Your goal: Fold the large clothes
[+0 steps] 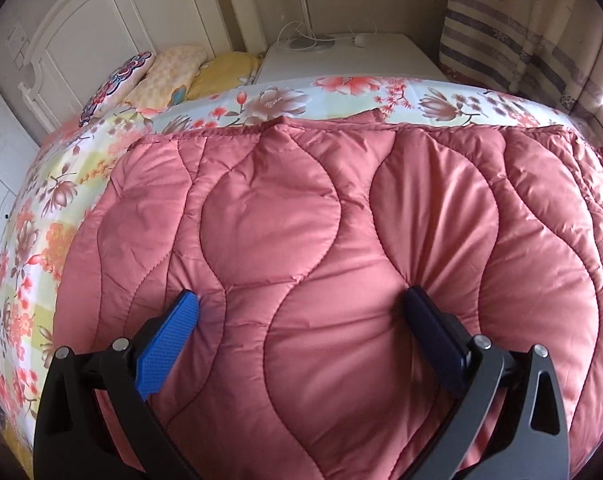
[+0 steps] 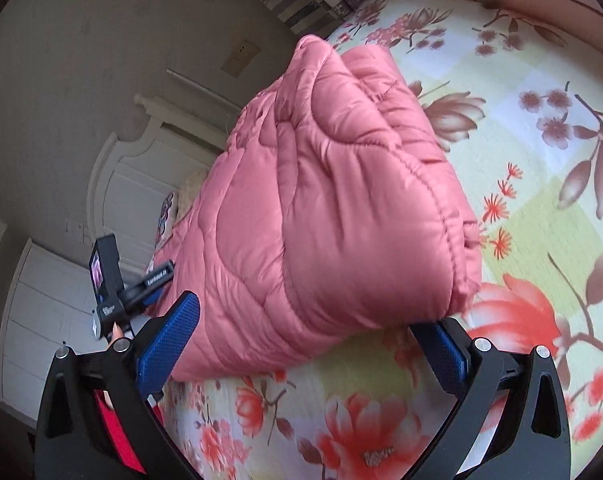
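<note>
A pink quilted padded garment (image 1: 301,220) lies spread across the bed and fills most of the left wrist view. My left gripper (image 1: 301,298) is open wide, and both fingertips (image 1: 189,304) press down into the padding. In the right wrist view the garment's thick folded end (image 2: 333,200) is lifted off the floral sheet. My right gripper (image 2: 305,316) is open wide around it: the left finger (image 2: 181,320) rests against its side and the right fingertip is hidden beneath it. The left gripper's body (image 2: 109,276) shows at the garment's far side.
A floral bed sheet (image 1: 49,220) (image 2: 541,200) surrounds the garment. Pillows (image 1: 161,76) lie by the white headboard (image 1: 101,20). A white nightstand (image 1: 349,56) with cables stands behind the bed, a striped curtain (image 1: 501,20) to its right. A red sleeve (image 2: 117,440) shows low left.
</note>
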A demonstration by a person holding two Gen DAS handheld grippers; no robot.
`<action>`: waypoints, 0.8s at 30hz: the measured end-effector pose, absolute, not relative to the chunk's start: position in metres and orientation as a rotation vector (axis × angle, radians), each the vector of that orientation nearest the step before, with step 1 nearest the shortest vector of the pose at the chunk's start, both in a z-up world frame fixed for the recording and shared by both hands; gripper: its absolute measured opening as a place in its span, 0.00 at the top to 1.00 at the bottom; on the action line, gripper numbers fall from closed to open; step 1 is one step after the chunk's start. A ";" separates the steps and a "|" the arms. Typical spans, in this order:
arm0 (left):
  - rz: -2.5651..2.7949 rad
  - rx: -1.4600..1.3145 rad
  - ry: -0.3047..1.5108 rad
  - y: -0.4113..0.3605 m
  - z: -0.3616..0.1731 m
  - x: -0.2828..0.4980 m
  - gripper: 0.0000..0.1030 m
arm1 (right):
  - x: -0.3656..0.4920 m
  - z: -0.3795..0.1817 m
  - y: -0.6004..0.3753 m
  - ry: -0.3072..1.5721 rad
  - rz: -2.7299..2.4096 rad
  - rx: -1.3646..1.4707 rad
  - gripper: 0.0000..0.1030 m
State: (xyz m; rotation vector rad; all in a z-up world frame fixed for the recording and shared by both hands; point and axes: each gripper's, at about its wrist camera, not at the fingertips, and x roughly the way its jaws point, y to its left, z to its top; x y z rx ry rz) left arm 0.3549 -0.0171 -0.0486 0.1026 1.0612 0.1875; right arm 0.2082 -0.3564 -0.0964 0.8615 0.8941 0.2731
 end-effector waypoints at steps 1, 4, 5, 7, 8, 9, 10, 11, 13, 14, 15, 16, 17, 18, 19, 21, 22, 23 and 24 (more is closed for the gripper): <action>0.193 0.111 1.060 -0.018 -0.049 0.355 0.02 | 0.209 -0.096 -0.356 0.886 0.267 0.867 0.04; 0.213 0.137 1.053 -0.022 -0.052 0.354 0.02 | 0.218 -0.096 -0.356 0.856 0.239 0.893 0.10; 0.220 0.146 1.052 -0.024 -0.052 0.354 0.02 | 0.219 -0.096 -0.357 0.841 0.237 0.917 0.14; 0.229 0.167 1.053 -0.027 -0.053 0.355 0.02 | 0.225 -0.098 -0.356 0.831 0.244 0.936 0.28; 0.232 0.178 1.054 -0.029 -0.053 0.355 0.02 | 0.226 -0.099 -0.355 0.827 0.243 0.934 0.35; 0.232 0.182 1.058 -0.029 -0.052 0.356 0.02 | 0.226 -0.100 -0.356 0.818 0.241 0.945 0.38; 0.228 0.179 1.063 -0.028 -0.051 0.357 0.02 | 0.224 -0.100 -0.358 0.809 0.237 0.954 0.39; 0.226 0.176 1.068 -0.029 -0.051 0.357 0.02 | 0.224 -0.097 -0.359 0.791 0.231 0.955 0.44; 0.224 0.174 1.075 -0.028 -0.051 0.359 0.02 | 0.222 -0.087 -0.359 0.756 0.222 0.925 0.54; 0.226 0.181 1.073 -0.029 -0.052 0.358 0.02 | 0.222 -0.080 -0.357 0.747 0.224 0.891 0.55; 0.232 0.191 1.070 -0.031 -0.052 0.358 0.02 | 0.221 -0.069 -0.353 0.734 0.221 0.839 0.57; 0.240 0.205 1.067 -0.033 -0.052 0.358 0.02 | 0.221 -0.062 -0.350 0.723 0.219 0.806 0.58; 0.245 0.212 1.064 -0.034 -0.053 0.358 0.02 | 0.221 -0.052 -0.346 0.710 0.220 0.769 0.59; 0.251 0.219 1.062 -0.036 -0.053 0.358 0.02 | 0.220 -0.042 -0.341 0.697 0.224 0.737 0.59; 0.254 0.216 1.064 -0.036 -0.053 0.358 0.02 | 0.220 -0.027 -0.334 0.673 0.232 0.685 0.60; 0.250 0.202 1.071 -0.034 -0.053 0.359 0.02 | 0.218 -0.005 -0.322 0.636 0.253 0.610 0.60; 0.247 0.192 1.076 -0.033 -0.053 0.359 0.02 | 0.219 0.006 -0.314 0.621 0.265 0.577 0.60; 0.245 0.189 1.080 -0.032 -0.053 0.360 0.02 | 0.220 0.022 -0.302 0.598 0.289 0.523 0.60; 0.244 0.187 1.082 -0.031 -0.053 0.360 0.02 | 0.222 0.034 -0.292 0.584 0.309 0.478 0.60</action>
